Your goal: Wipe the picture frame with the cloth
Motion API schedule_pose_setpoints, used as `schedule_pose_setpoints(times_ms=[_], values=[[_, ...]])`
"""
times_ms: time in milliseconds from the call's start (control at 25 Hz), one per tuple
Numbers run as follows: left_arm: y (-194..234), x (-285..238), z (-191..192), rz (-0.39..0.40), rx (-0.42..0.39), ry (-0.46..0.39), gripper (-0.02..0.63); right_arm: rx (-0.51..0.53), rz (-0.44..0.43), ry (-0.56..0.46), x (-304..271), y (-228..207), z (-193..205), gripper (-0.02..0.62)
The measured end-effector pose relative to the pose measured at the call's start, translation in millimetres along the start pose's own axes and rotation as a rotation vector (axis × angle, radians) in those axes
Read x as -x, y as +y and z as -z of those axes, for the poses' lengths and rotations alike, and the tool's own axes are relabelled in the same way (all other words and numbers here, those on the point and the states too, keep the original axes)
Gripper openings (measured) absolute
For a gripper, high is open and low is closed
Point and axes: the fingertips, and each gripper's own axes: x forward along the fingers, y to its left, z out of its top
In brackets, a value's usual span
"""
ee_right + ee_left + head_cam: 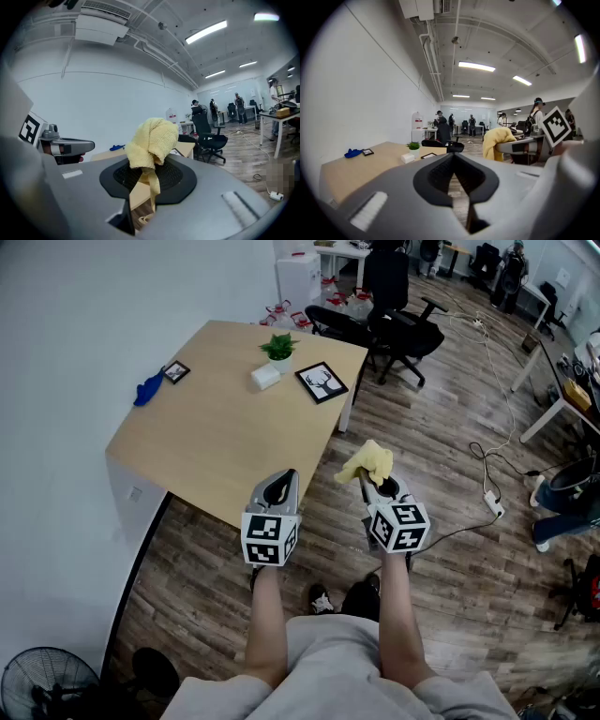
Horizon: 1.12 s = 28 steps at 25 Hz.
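Right gripper (367,480) clamps the yellow cloth (368,461); picture frame (322,382) lies well ahead.

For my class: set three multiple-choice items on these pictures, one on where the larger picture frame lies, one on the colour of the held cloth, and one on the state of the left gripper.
1. The larger picture frame lies:
A in a drawer
B on the table, beside the plant
C on a shelf

2. The cloth in the right gripper is:
A blue
B yellow
C white

3. The left gripper is:
A shut on the cloth
B wide open
C shut, empty

Key:
1 B, the head view shows it flat on the tabletop next to the plant.
2 B, two views show it yellow.
3 C, its jaws meet with nothing between them.
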Motion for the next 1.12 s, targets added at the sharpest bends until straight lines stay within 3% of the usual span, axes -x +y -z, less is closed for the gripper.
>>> schedule_pose_setpoints(times_ms=[360,560,880,1120], values=[[13.9,-8.4,3.8,0.006,0.029,0.001,0.052,0.011,0.017,0.018,-11.3,-3.3,2.9,0.080],[4.0,-25.4,0.4,0.019,0.053,-0.016,0.052,-0.033,0.015,-0.027,-9.8,-23.2,-6.8,0.081],[8.5,-83.1,-8.9,0.013,0.034,-0.004,0.052,-0.064,-0.037,-0.020,-55.0,-61.5,-12.2,0.081],[24.0,-154.7,-22.1,-0.006,0.018,0.026,0.052,-0.087,-0.047,0.005,-117.6,-107.4,-23.0,0.081]])
